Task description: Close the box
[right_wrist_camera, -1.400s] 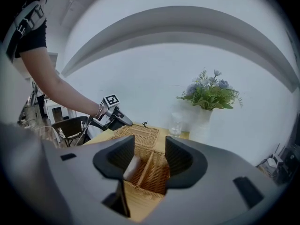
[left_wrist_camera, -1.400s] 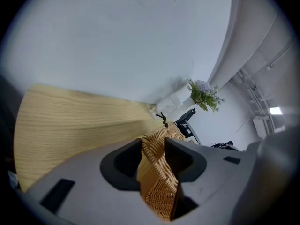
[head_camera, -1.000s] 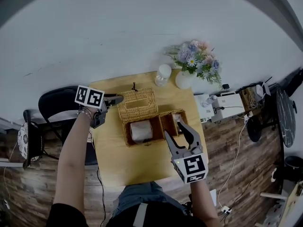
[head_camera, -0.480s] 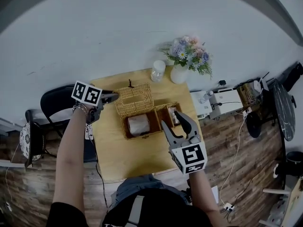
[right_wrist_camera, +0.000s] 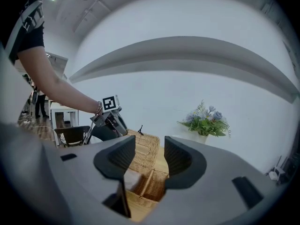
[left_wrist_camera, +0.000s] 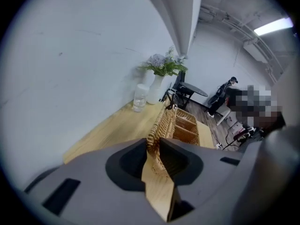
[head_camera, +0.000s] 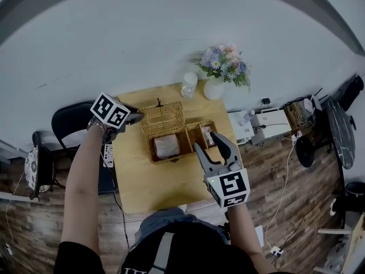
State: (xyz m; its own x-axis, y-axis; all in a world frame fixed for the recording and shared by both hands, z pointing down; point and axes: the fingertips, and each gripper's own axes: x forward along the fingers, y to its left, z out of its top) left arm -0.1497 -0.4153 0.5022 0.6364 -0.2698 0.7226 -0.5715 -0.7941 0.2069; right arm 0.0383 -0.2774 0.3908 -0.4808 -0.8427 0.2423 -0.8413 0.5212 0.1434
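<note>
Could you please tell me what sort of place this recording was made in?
Probably a plain indoor work or test room: a small wooden table against a bare white wall, with a wicker box and a vase of flowers, and devices and cables on the wood floor.

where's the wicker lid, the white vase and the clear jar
wicker lid [head_camera: 163, 119], head view, middle of its woven panel
white vase [head_camera: 214, 89], head view, its body below the flowers
clear jar [head_camera: 187, 87], head view, its side
</note>
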